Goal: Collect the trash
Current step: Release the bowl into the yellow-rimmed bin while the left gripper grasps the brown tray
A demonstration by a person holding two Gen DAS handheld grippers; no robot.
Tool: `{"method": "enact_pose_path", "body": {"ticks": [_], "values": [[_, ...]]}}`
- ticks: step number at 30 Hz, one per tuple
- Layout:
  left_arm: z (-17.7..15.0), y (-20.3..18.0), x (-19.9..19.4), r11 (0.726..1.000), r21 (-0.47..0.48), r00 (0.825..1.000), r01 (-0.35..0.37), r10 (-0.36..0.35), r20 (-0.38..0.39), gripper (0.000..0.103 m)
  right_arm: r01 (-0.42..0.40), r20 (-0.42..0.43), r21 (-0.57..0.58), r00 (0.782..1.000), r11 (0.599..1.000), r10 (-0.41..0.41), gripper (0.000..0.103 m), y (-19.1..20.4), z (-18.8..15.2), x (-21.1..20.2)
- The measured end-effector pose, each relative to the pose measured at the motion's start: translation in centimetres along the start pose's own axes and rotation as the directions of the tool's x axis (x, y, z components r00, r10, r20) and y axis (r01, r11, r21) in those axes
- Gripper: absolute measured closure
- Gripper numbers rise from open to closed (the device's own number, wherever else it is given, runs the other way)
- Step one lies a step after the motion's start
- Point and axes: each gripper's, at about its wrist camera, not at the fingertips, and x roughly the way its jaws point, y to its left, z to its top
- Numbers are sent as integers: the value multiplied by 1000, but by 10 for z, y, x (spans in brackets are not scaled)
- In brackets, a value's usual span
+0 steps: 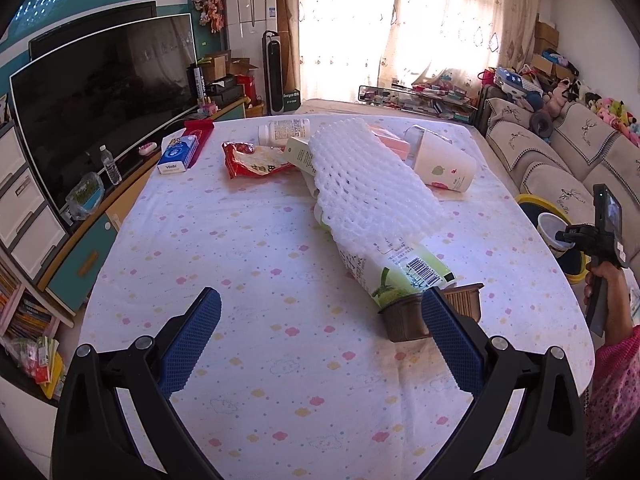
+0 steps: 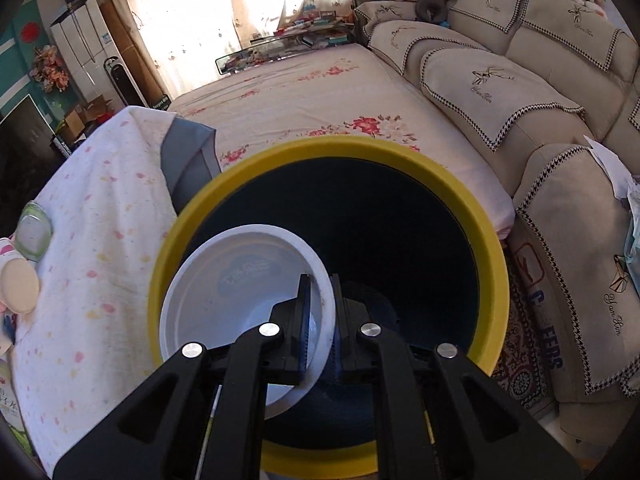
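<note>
The right hand-held gripper (image 2: 322, 312) is clamped on the rim of a round white plastic tub (image 2: 236, 300); one pad sits inside the wall, the other outside. The tub is held over the open mouth of a yellow-rimmed round waste bin with a dark interior (image 2: 460, 184), which stands beside the counter's edge, near a beige sofa (image 2: 500, 92).

The left hand-held gripper (image 1: 320, 344) has its blue-padded fingers (image 1: 192, 340) wide apart, with nothing between them, above a counter covered by a white cloth with pastel cloud print (image 1: 224, 248). Just beside its right finger lies a brown plastic tray (image 1: 404, 320), touching a green-and-white drink carton (image 1: 400, 272). A white foam net sleeve (image 1: 360, 176) lies across the carton. Further back are a red snack wrapper (image 1: 252, 160), a white paper cup on its side (image 1: 444, 164) and a white pill bottle (image 1: 284, 130).
</note>
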Motion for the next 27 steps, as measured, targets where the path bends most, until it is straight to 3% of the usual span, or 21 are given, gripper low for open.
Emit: {"method": "enact_pose_path", "body": {"ticks": [7,12,21,27], "values": [[2,-15,7,1000,23,1000,5,-4,-19,4,39,-33,2,999,999,-39,84,-8,1,26],[4,-27,14,999,45,999,24,-23,-32,4,44,-30,4,999,999,-44,84,-9,2,25],[1,-50,28,995,88,997,53,-47,-68,4,16,0,15,1000,1000,-16,84,-12,0,8],[-1,-60,43,995,61,991,82,-75,-115,4,-28,32,17,999,999,27,84,-12,-5,-15]]}}
